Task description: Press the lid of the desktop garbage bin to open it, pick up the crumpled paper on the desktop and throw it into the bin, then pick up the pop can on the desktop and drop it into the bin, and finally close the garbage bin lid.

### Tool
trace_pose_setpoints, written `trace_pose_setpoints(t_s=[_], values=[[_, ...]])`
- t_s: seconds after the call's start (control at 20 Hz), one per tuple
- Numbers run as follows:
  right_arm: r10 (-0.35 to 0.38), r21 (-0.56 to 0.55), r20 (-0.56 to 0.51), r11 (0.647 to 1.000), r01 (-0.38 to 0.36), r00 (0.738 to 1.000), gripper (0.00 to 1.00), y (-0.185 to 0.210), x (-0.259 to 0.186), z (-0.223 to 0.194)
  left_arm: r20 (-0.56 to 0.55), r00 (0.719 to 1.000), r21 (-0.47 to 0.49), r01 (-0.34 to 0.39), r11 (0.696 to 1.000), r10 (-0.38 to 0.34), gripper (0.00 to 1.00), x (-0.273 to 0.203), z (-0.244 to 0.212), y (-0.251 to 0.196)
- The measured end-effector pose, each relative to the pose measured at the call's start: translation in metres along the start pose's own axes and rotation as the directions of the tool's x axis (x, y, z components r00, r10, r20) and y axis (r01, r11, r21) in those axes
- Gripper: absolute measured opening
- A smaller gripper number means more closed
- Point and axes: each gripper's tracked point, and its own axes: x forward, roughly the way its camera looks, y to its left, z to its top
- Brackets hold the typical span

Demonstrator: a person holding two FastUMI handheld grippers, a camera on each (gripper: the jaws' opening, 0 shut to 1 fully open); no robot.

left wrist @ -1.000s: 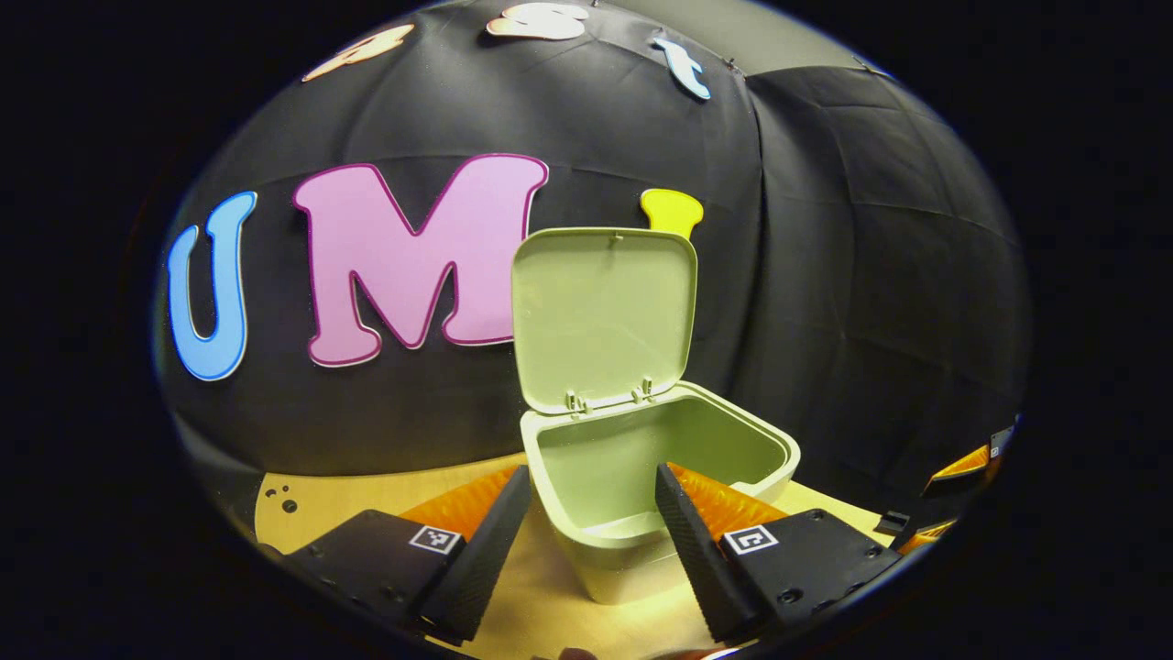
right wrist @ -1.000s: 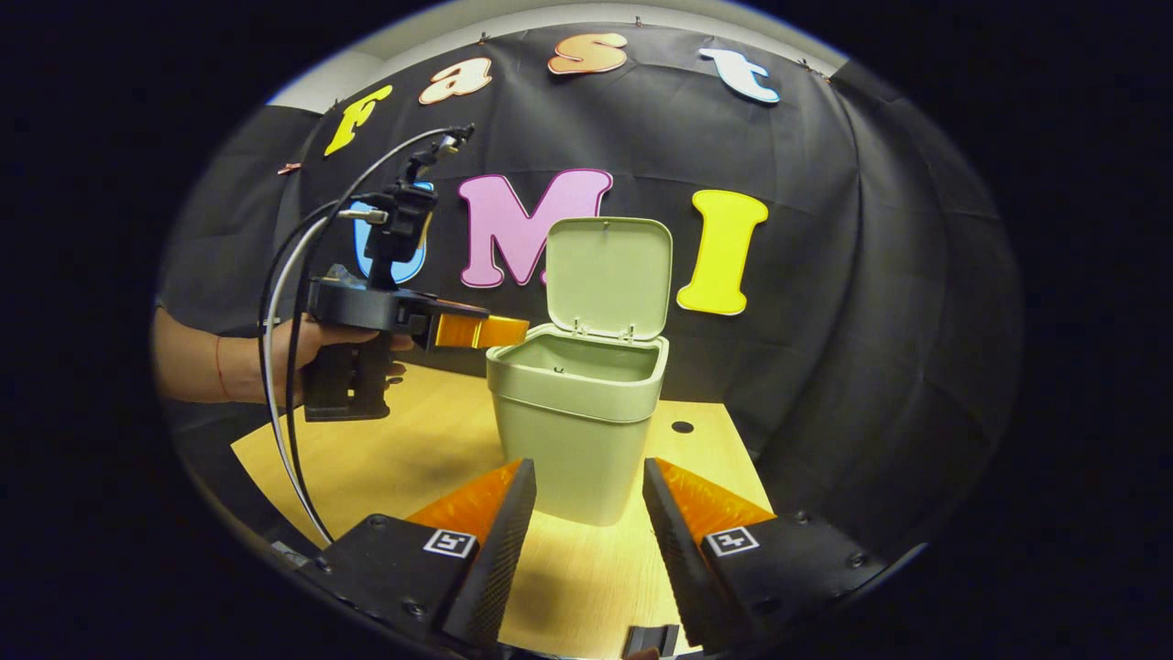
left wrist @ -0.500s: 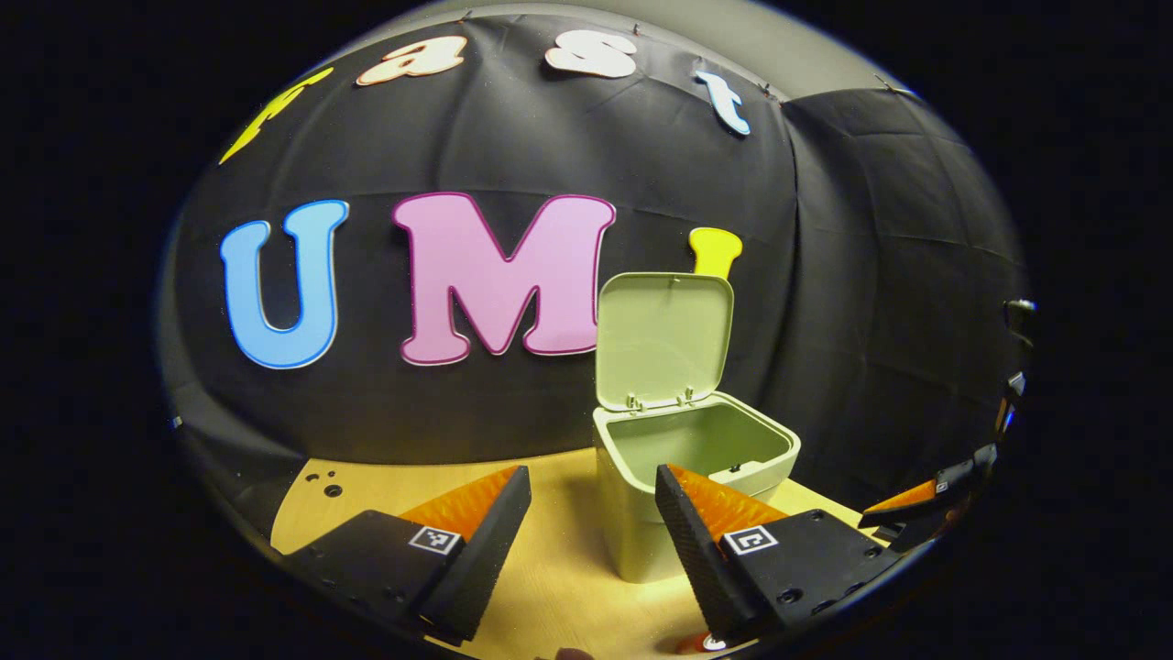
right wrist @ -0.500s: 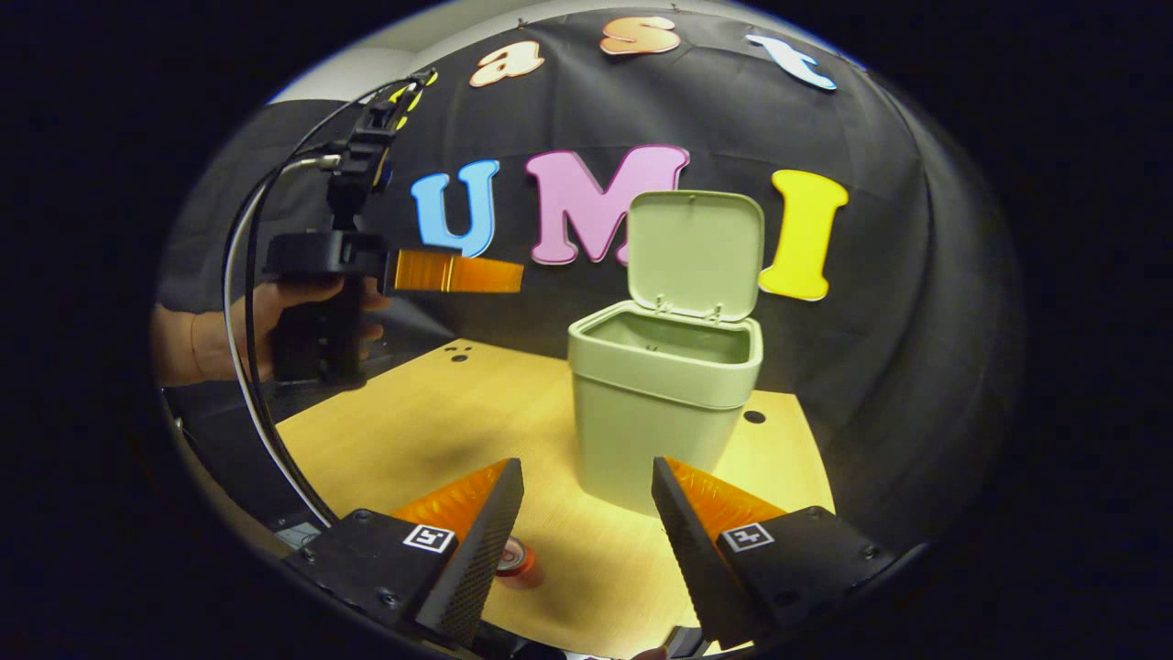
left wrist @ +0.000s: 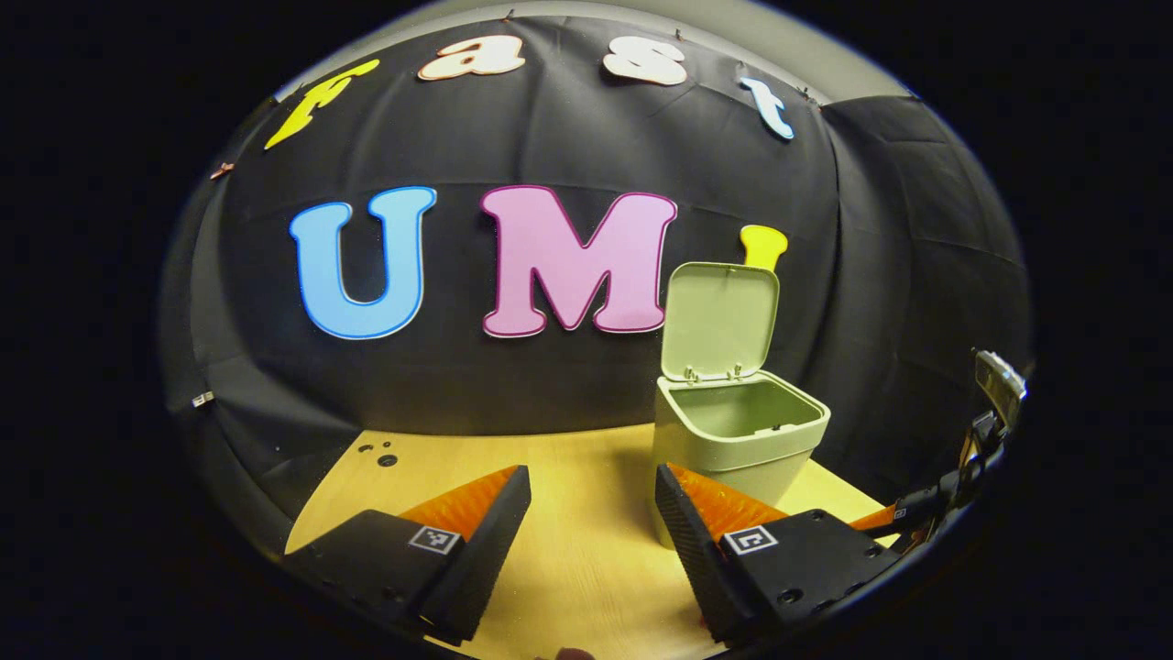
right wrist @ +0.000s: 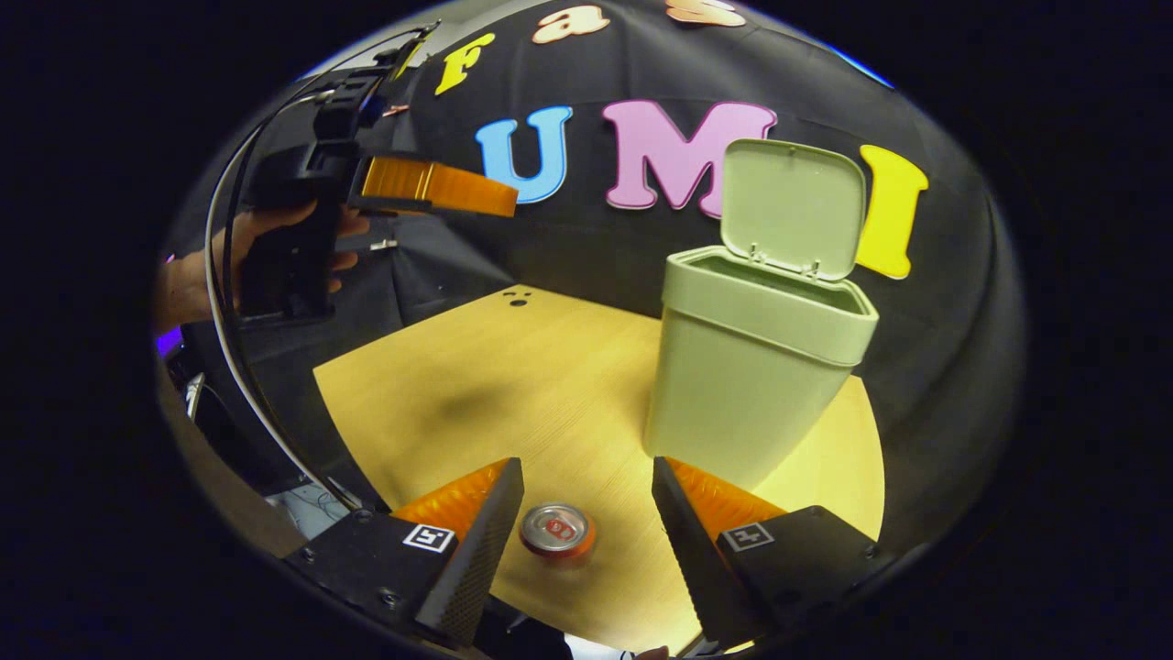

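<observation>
The pale green bin point(right wrist: 751, 385) stands on the wooden table with its lid point(right wrist: 793, 206) raised upright. A pop can point(right wrist: 556, 532) stands upright on the table below my right gripper point(right wrist: 586, 513), seen from above between its open fingers, apart from both. My left gripper point(left wrist: 591, 522) is open and holds nothing; the bin point(left wrist: 738, 440) is ahead of it to the right, lid point(left wrist: 721, 321) up. In the right gripper view the left gripper point(right wrist: 440, 186) hangs high at the left, held by a hand point(right wrist: 229, 266).
The wooden table point(right wrist: 513, 385) has small holes near its far left corner point(right wrist: 518, 296). Black cloth walls close the booth behind and on both sides. Cables point(right wrist: 229, 348) hang from the left gripper past the table's left edge.
My left gripper has drawn back and to the left, away from the bin. My right gripper has tilted down, and the pop can has come into view between its fingers.
</observation>
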Motion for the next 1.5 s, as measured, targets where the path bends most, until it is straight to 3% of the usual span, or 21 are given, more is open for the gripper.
trace_pose_setpoints(t_s=[0.55, 0.8, 1.15, 1.2, 1.5], values=[[0.078, -0.010, -0.168, 0.997, -0.081, 0.983, 0.90, 0.022, 0.037, -0.061, -0.055, 0.995, -0.067, -0.082, 0.994, 0.078, 0.89, -0.046, -0.034, 0.017], [0.067, 0.024, -0.235, 0.998, -0.063, 0.970, 0.90, 0.019, 0.043, -0.087, -0.069, 0.994, -0.068, -0.091, 0.993, 0.087, 0.89, -0.050, -0.038, 0.019], [0.074, 0.035, -0.280, 0.997, -0.066, 0.957, 0.90, 0.018, 0.048, -0.099, -0.073, 0.993, -0.062, -0.101, 0.993, 0.097, 0.89, -0.050, -0.039, 0.021], [0.073, 0.039, -0.275, 0.997, -0.065, 0.959, 0.83, 0.017, 0.050, -0.099, -0.071, 0.992, -0.058, -0.104, 0.993, 0.100, 0.89, -0.051, -0.038, 0.022], [0.042, 0.031, -0.252, 0.999, -0.036, 0.967, 0.83, 0.006, 0.040, -0.085, -0.061, 0.994, -0.046, -0.098, 0.994, 0.095, 0.89, -0.048, -0.034, 0.018]])
